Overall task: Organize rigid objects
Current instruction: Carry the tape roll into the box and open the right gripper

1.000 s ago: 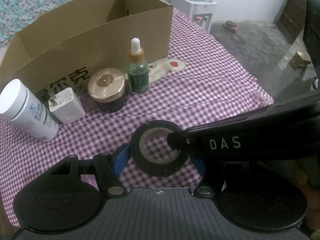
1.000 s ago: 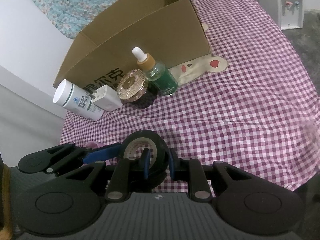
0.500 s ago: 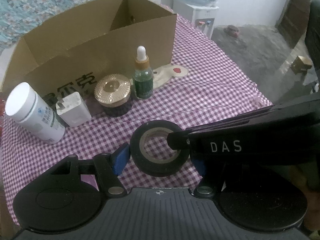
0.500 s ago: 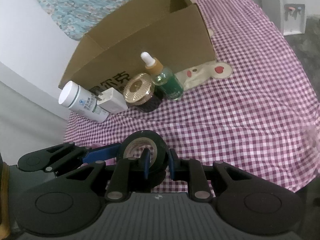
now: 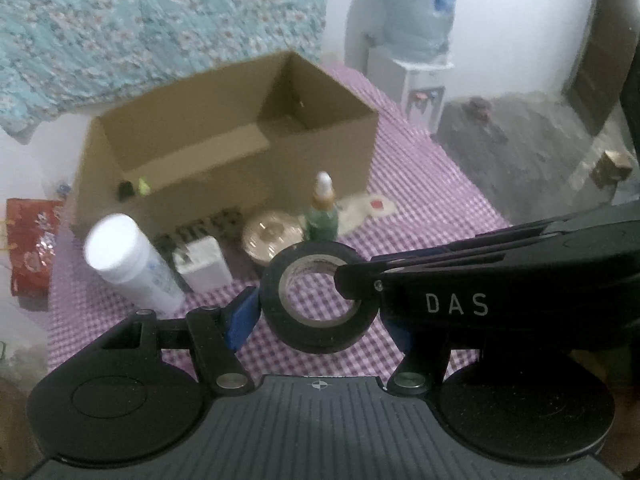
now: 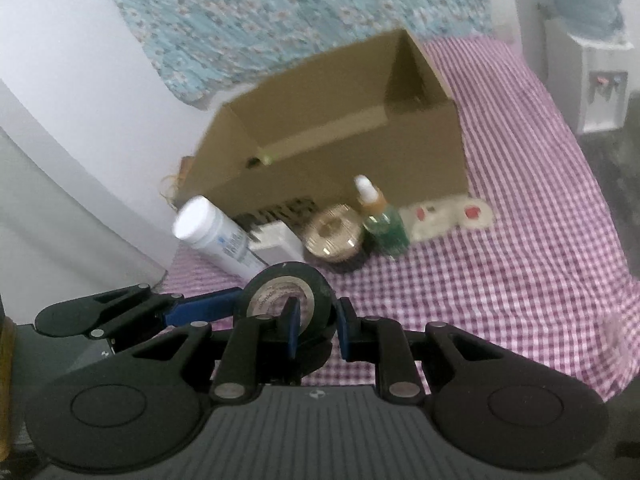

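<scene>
A roll of black tape hangs above the checked tablecloth, held by both grippers. My left gripper is shut across the roll's outer sides. My right gripper is shut on the rim of the black tape, with one finger through the hole. Beyond stands an open cardboard box. In front of it are a white bottle, a white charger, a gold-lidded jar and a green dropper bottle.
Two small items, one dark and one yellow-green, lie inside the box. A water dispenser stands past the table's far right. A red bag lies at the left. The cloth's edge drops off on the right.
Both grippers have risen together with the tape roll. The table objects now sit lower and farther off, and the inside of the box has come into view.
</scene>
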### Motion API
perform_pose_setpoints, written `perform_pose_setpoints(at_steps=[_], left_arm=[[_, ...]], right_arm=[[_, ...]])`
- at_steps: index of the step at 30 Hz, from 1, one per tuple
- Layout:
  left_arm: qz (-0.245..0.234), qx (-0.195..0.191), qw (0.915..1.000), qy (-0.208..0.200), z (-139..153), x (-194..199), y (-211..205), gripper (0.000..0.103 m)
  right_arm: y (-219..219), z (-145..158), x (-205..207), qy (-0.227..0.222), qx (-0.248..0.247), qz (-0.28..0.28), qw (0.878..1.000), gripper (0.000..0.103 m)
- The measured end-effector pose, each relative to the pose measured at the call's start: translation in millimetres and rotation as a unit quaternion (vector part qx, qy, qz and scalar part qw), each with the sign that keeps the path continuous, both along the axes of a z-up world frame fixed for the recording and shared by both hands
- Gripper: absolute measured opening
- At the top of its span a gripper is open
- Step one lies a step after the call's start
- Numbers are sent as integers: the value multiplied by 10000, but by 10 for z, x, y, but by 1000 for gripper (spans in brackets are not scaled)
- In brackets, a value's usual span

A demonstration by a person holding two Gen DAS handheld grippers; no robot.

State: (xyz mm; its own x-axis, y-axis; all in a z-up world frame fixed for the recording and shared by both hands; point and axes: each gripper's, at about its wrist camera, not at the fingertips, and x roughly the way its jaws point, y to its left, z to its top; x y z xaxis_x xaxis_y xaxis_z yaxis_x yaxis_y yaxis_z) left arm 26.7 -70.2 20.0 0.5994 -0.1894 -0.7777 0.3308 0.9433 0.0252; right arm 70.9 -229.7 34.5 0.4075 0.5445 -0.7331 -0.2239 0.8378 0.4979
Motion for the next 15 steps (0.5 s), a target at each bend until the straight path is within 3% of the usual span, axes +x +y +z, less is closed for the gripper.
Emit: perform_pose_setpoints(at_steps=[7, 15], left_arm=[[280, -58, 9988, -406, 380, 80, 233, 65], [604, -149, 9967, -528, 727, 533, 585, 65]], right_arm=[[244, 393, 107, -528, 88, 243, 9983, 22], [656, 771, 584, -871, 339, 607, 9938, 22]])
